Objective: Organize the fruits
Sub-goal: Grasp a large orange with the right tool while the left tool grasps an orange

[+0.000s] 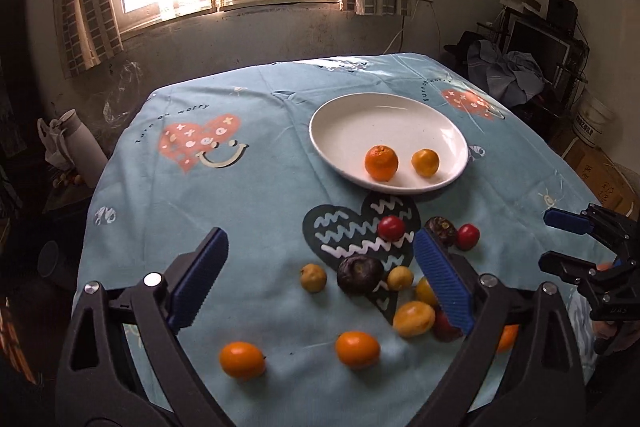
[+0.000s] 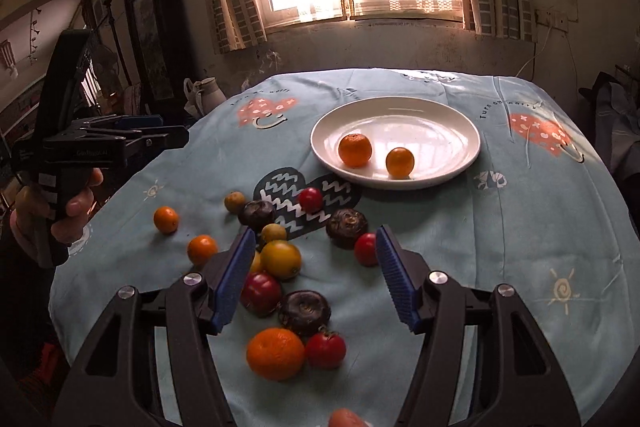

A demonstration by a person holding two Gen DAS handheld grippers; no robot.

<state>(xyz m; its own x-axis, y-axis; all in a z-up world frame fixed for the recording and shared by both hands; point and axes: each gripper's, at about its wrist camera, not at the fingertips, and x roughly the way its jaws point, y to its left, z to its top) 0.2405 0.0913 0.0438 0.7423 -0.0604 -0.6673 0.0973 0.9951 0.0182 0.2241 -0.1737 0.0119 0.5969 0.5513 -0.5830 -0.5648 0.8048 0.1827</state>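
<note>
A white plate (image 1: 324,115) (image 2: 474,143) stands on the blue tablecloth and holds a mandarin (image 1: 381,163) (image 2: 355,149) and a smaller orange fruit (image 1: 425,162) (image 2: 399,162). Nearer lie several loose fruits: orange ones (image 1: 242,359) (image 2: 275,353), red ones (image 1: 391,227) (image 2: 311,199), dark brown ones (image 1: 359,274) (image 2: 346,223) and small yellow ones (image 1: 313,277) (image 2: 281,259). My left gripper (image 1: 320,235) hovers open above the loose fruits, gripping nothing. My right gripper (image 2: 315,231) also stands open over them, empty.
A white jug (image 1: 82,143) (image 2: 210,93) and a plastic bag sit beyond the table's far left corner. Clothes and boxes crowd the floor at the right. The right gripper (image 1: 548,239) shows at the right edge of the left wrist view.
</note>
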